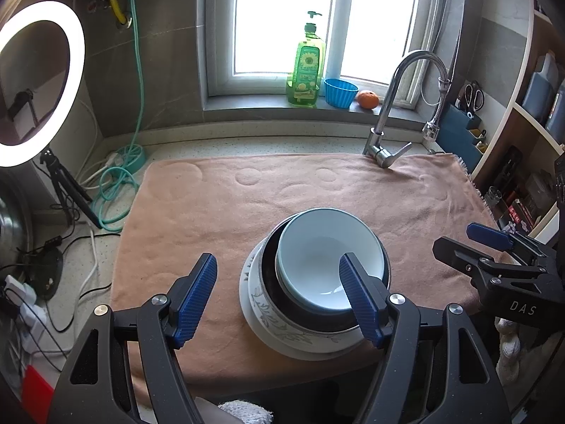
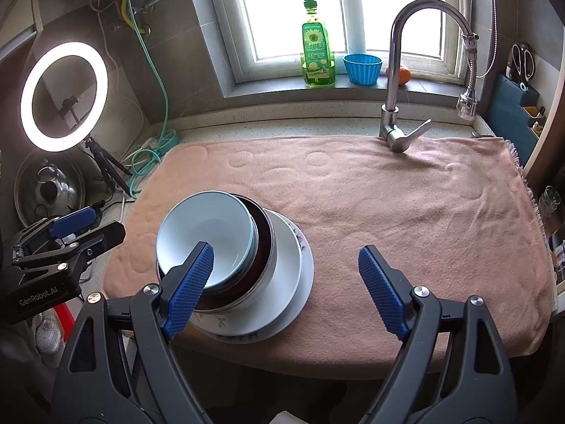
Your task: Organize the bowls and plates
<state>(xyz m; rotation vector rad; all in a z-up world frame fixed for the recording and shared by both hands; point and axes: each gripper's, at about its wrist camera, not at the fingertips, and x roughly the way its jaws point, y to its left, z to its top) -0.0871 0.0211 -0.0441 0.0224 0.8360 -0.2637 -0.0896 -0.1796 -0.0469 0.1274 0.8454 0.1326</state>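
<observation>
Left gripper [image 1: 279, 289]: jaws wide, nothing held | right gripper [image 2: 286, 275]: jaws wide, empty | stack: white bowl [image 1: 317, 261] in dark bowl [image 1: 270, 265] on floral plate [image 1: 268, 312], near towel [image 1: 219, 205]'s front edge

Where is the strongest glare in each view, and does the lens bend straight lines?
Left wrist view: window and ring light blow out white; window frame curves. Right wrist view: same window glare, ring light overexposed; towel edges bow, corners darken.
</observation>
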